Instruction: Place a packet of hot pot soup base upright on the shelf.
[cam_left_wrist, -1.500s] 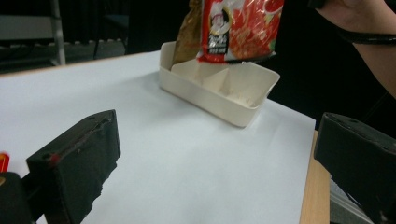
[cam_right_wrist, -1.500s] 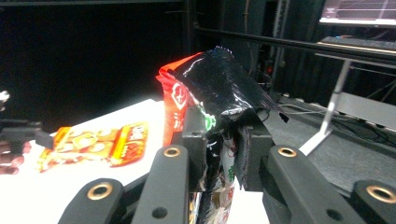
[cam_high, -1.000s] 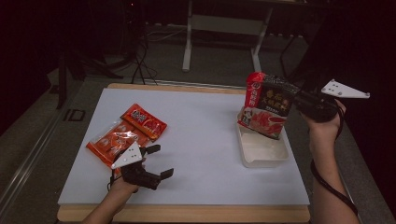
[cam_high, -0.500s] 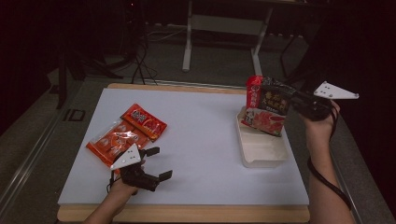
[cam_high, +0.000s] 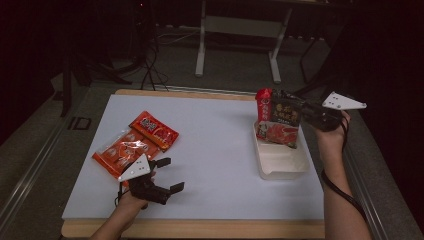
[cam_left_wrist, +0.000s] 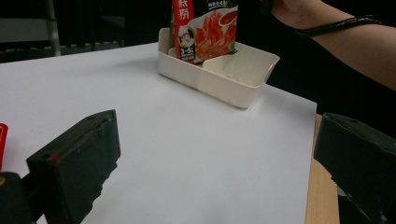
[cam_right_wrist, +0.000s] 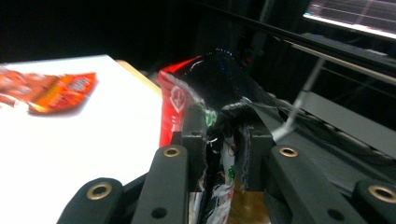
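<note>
Fingers of the right gripper (cam_high: 302, 111) pinch the sauce packet (cam_high: 278, 119) over the tray (cam_high: 280, 162)

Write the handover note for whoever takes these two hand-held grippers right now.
Right hand-held gripper: shut on the red-and-black pouch, held upright with its lower end in the far part of the white tray.
Left hand-held gripper: open, holding nothing, low over the white mat near its front edge.
Two orange-red packets lie overlapping on the mat's left side.
Done: pouch brought to the tray.
Left: probably release it, then move the two packets.
</note>
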